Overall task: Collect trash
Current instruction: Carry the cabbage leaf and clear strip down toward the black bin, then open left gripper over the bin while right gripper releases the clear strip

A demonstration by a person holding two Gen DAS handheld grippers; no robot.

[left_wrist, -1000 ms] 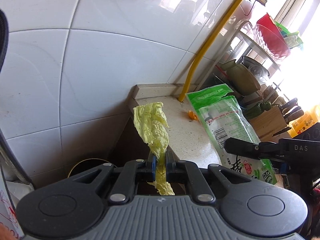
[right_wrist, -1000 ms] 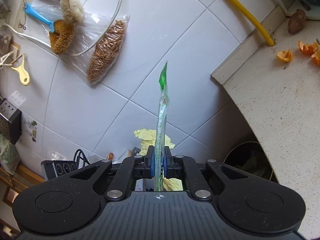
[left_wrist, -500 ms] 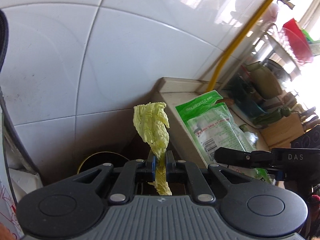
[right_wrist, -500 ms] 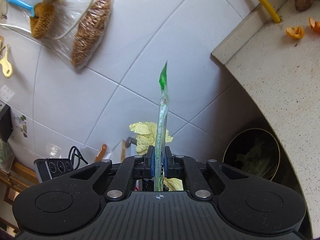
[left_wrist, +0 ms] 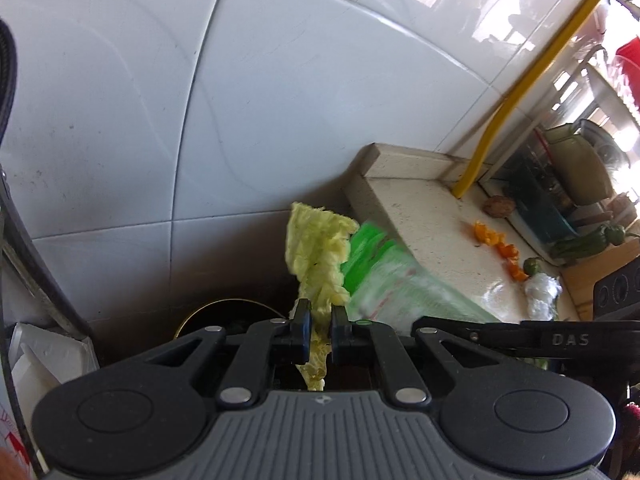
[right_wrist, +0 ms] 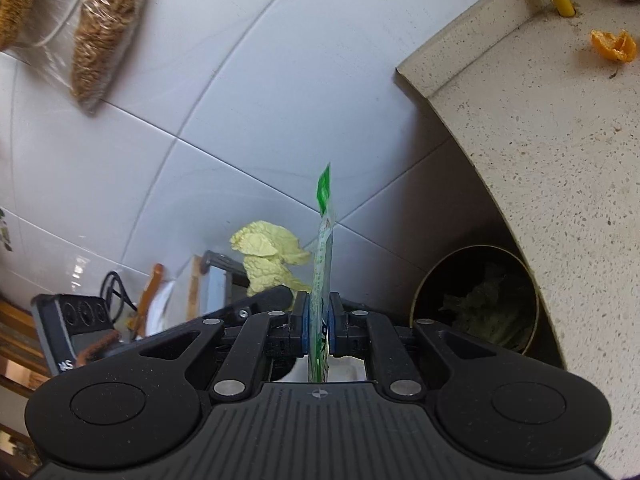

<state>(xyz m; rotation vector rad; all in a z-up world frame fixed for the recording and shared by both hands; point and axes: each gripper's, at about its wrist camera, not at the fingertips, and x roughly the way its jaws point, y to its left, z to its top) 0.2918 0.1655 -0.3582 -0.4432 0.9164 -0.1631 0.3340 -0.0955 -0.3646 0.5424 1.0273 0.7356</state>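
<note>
My left gripper point(left_wrist: 319, 312) is shut on a pale yellow-green cabbage leaf point(left_wrist: 316, 252) that stands up from the jaws. My right gripper point(right_wrist: 319, 312) is shut on a green and white plastic packet point(right_wrist: 323, 256), seen edge-on; the packet also shows in the left wrist view point(left_wrist: 392, 284), blurred, just right of the leaf. The leaf also shows in the right wrist view point(right_wrist: 268, 258). A round dark trash bin point(right_wrist: 476, 300) with green scraps inside sits on the floor beside the counter, below and right of the right gripper. Its rim shows in the left wrist view point(left_wrist: 200, 314) below the left gripper.
A speckled stone counter point(right_wrist: 560, 140) ends above the bin. On it lie orange peel pieces point(left_wrist: 498, 246), a brown nut-like thing point(left_wrist: 498, 206) and crumpled clear plastic point(left_wrist: 542, 286). A yellow pipe point(left_wrist: 504, 108) runs up the white tiled wall point(left_wrist: 280, 80). A power strip point(right_wrist: 76, 316) lies at left.
Both grippers have moved left off the counter and lower toward the bin, keeping hold of the leaf and the packet. The bin's opening shows more fully in the right wrist view.
</note>
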